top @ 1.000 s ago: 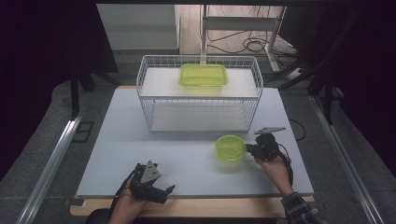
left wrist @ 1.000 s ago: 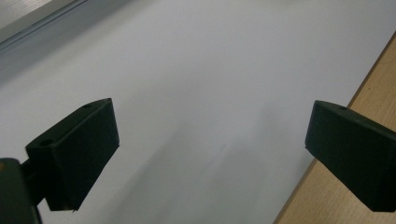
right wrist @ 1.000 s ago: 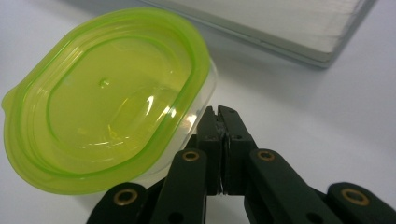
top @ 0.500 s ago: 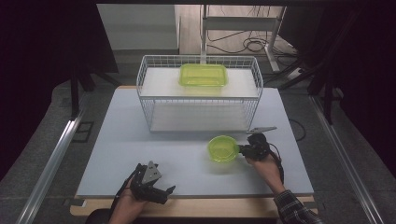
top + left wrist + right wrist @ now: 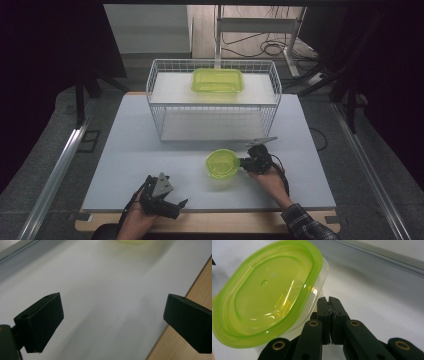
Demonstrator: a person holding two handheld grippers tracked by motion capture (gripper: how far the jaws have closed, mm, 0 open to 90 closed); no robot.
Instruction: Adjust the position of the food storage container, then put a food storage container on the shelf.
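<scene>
My right tool [image 5: 246, 163] is clamped narrow, apparently on the rim of the translucent lime-green oval plastic container [image 5: 223, 163], which sits tilted over the white tabletop [image 5: 125, 150], just in front of the white wire basket [image 5: 155, 107]. My left tool [image 5: 172, 206] rests wide open, holding nothing, at the tabletop's near edge.

1. The right gripper [image 5: 329, 302] is rising from the bottom edge, its two black jaws pressing together on the rim of a green tub [image 5: 265, 293].
2. The tub is tilting, its open top facing the camera.
3. A white table [image 5: 374, 290] is lying beneath both.
</scene>
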